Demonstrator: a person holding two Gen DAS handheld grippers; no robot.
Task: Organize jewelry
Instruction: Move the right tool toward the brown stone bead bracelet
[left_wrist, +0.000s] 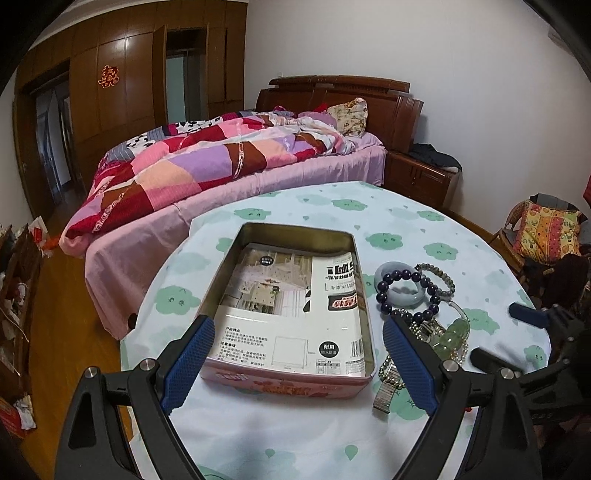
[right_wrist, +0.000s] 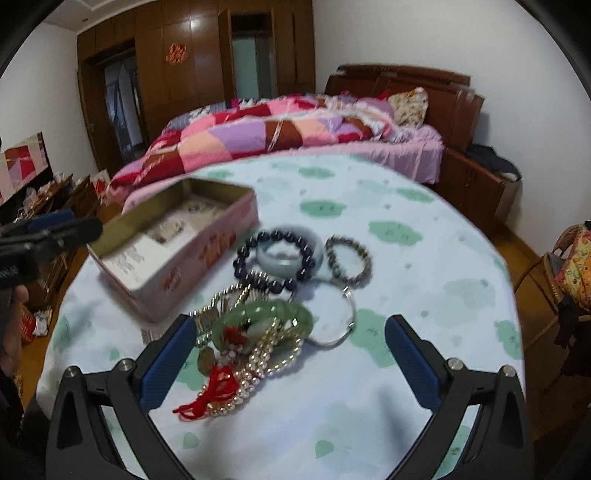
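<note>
An open pink tin box (left_wrist: 284, 384) lined with printed paper sits on the round table (left_wrist: 295, 443); it also shows in the right wrist view (right_wrist: 207, 251). A pile of jewelry lies right of it: a dark bead bracelet (left_wrist: 406, 291) (right_wrist: 277, 258) over a pale jade bangle (right_wrist: 284, 262), a grey-green bead bracelet (right_wrist: 349, 266), a green bangle (right_wrist: 266, 317), pearl strands (right_wrist: 258, 365), a red tassel (right_wrist: 214, 391), a metal watch band (left_wrist: 388, 384). My left gripper (left_wrist: 299, 362) is open over the box's near end. My right gripper (right_wrist: 288, 354) is open over the pile's near part.
The table has a light cloth with green cloud prints. Behind it stands a bed (left_wrist: 221, 158) with a patchwork quilt. A wooden wardrobe (left_wrist: 122, 92) is at the back left, a nightstand (left_wrist: 424, 173) beside the bed, and a chair with cushion (left_wrist: 546, 232) at the right.
</note>
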